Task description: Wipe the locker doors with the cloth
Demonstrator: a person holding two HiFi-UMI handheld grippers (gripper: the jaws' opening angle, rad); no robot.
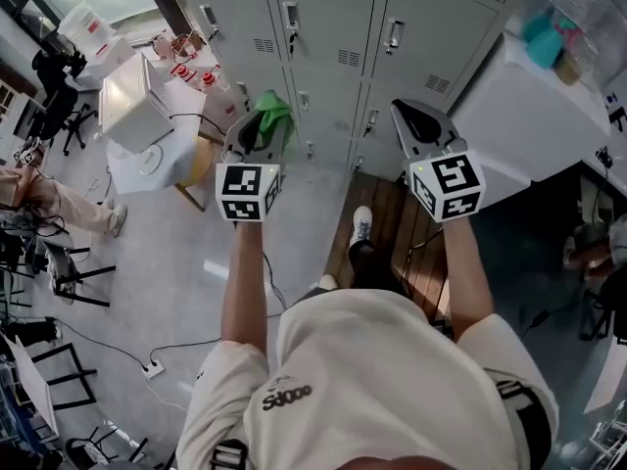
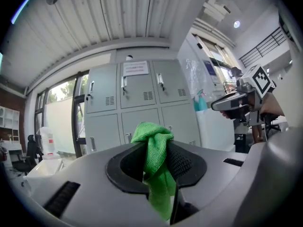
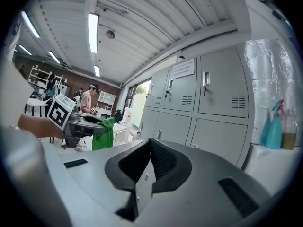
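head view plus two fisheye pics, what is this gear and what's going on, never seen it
No robot here: a person holds a hand-held claw in each hand. The head view comes from a camera on their head, looking steeply down. The other two come from cameras riding on each claw, looking along its jaws. The left claw is shut on a green cloth. The right claw is shut and empty. The checkered cubes are part of the claws. Both claws face grey lockers, which the cloth is meant to wipe.
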